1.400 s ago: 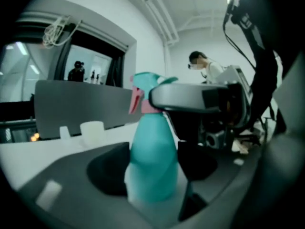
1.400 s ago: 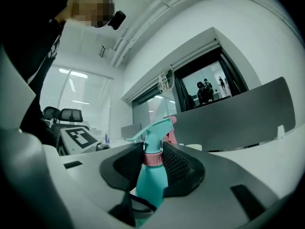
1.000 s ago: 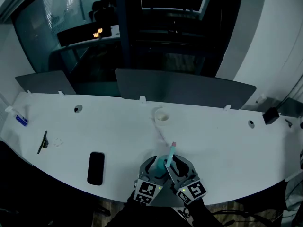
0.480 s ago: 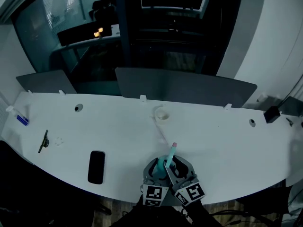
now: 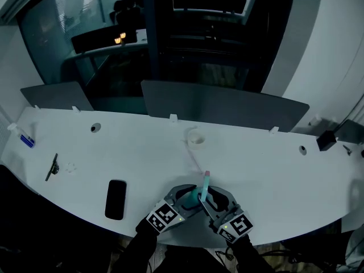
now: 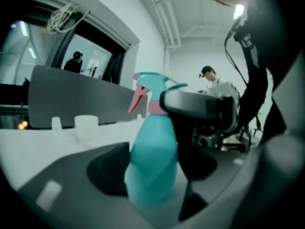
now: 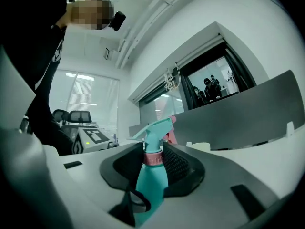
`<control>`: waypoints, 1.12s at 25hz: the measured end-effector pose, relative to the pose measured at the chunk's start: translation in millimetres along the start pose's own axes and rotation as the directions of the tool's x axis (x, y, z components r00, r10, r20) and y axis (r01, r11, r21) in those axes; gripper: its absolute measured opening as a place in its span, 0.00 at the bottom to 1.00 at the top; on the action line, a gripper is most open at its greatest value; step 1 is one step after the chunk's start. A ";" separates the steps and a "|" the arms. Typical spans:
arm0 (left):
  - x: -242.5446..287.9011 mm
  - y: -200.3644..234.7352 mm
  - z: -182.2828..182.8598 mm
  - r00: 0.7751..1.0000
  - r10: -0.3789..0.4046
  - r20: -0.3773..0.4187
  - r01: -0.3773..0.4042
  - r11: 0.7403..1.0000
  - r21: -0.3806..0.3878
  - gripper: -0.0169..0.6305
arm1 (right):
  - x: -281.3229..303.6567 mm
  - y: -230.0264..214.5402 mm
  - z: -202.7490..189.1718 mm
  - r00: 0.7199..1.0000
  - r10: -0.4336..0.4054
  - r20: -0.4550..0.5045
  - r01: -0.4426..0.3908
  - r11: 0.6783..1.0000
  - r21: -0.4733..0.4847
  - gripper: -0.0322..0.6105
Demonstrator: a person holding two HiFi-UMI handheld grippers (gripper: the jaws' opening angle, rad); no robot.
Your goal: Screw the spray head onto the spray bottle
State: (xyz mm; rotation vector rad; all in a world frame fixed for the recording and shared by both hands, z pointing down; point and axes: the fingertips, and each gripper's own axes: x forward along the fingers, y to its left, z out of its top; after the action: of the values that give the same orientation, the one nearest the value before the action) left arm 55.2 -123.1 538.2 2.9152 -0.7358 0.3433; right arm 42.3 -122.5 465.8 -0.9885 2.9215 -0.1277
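You have the teal spray bottle (image 5: 202, 191) held upright at the near edge of the white counter (image 5: 267, 164), between your two grippers. Your left gripper (image 5: 190, 197) has its jaws set against the bottle's body on both sides. Your right gripper (image 5: 211, 198) has its jaws clamped on the pink collar of the spray head (image 7: 153, 137), which sits on the bottle's neck. To your left a black phone (image 5: 115, 200) lies flat on the counter. A white cup (image 5: 195, 138) stands further back, near the grey partition panels (image 5: 222, 108). Beyond them the room shows dark glass walling (image 5: 74, 50).
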 end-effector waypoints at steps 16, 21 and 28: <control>1.8 -1.9 -4.4 0.999 -0.047 -0.025 0.047 0.999 0.001 0.55 | -3.5 1.8 -0.6 1.000 0.021 0.000 -0.021 1.000 0.009 0.25; 2.8 -2.1 -0.4 0.985 0.160 0.071 -0.157 0.987 -0.037 0.52 | -5.8 -1.8 -0.1 0.993 -0.114 0.028 0.115 0.993 -0.038 0.25; -0.7 -1.0 -5.8 0.943 0.331 0.040 -0.326 0.940 -0.095 0.53 | -8.5 -1.1 -1.4 0.992 -0.122 0.027 0.122 0.992 -0.022 0.25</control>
State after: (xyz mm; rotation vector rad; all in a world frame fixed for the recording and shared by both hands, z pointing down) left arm 53.9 -120.9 543.6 2.7241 -1.2199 0.2517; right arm 49.6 -118.2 467.6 -1.1637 2.8450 -0.0851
